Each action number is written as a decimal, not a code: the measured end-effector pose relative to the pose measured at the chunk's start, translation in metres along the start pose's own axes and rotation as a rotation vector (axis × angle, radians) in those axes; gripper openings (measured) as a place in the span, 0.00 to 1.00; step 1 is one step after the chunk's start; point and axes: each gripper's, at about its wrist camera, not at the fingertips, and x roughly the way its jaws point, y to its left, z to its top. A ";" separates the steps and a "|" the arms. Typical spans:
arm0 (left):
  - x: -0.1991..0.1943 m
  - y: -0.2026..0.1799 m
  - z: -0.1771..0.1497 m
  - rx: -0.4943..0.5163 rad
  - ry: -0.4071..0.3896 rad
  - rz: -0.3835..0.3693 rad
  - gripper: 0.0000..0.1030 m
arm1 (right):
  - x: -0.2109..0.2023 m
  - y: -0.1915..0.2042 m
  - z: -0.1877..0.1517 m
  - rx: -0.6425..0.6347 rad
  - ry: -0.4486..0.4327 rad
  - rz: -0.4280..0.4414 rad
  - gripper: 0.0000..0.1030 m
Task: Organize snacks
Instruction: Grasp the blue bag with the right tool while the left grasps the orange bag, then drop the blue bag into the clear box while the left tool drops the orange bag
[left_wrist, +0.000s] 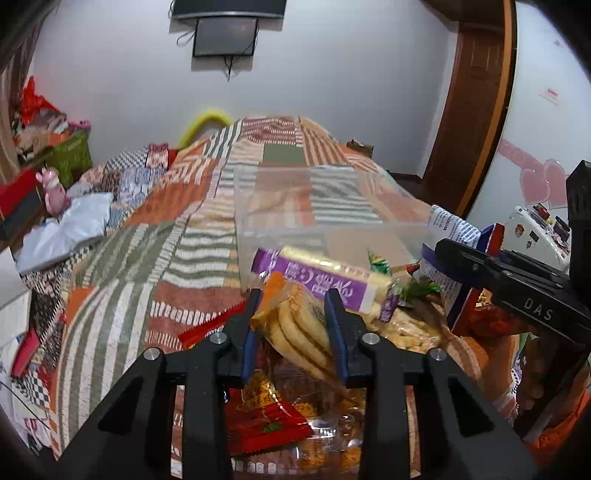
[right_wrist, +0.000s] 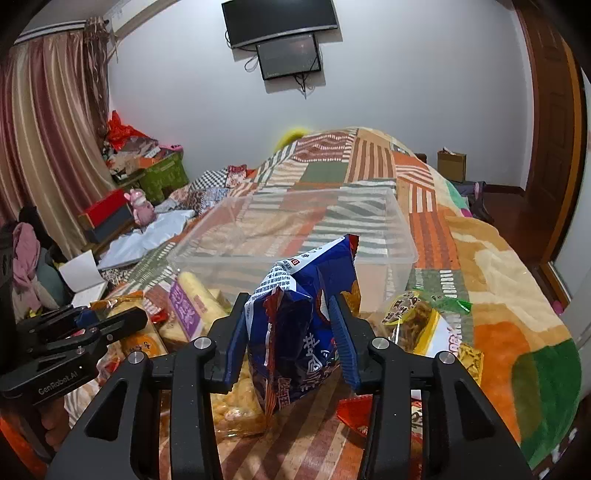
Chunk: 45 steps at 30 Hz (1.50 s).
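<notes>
My left gripper (left_wrist: 293, 299) is shut on a clear pack of round biscuits (left_wrist: 299, 328) with an orange end, held above the snack pile. My right gripper (right_wrist: 288, 304) is shut on a blue snack bag (right_wrist: 295, 332), lifted off the bed; it also shows at the right of the left wrist view (left_wrist: 454, 240). A clear plastic bin (right_wrist: 295, 229) sits on the bed just beyond both grippers, also seen in the left wrist view (left_wrist: 332, 206). It looks empty. A purple and yellow pack (left_wrist: 325, 277) lies in front of the bin.
Loose snacks lie below the grippers: a red packet (left_wrist: 266, 417), a yellow and green bag (right_wrist: 424, 321), a clear bag of puffs (right_wrist: 236, 406). The patchwork quilt (right_wrist: 480, 258) covers the bed. Boxes, clothes and a pink toy (right_wrist: 140, 212) crowd the left side.
</notes>
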 end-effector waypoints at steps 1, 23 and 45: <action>-0.002 -0.001 0.002 0.002 -0.006 0.000 0.30 | -0.002 0.001 0.000 -0.001 -0.005 0.001 0.38; -0.028 -0.004 0.059 0.008 -0.166 0.018 0.22 | -0.028 0.001 0.033 -0.025 -0.107 0.018 0.37; 0.030 0.007 0.124 -0.018 -0.202 0.077 0.22 | 0.033 0.002 0.073 -0.015 -0.099 0.005 0.37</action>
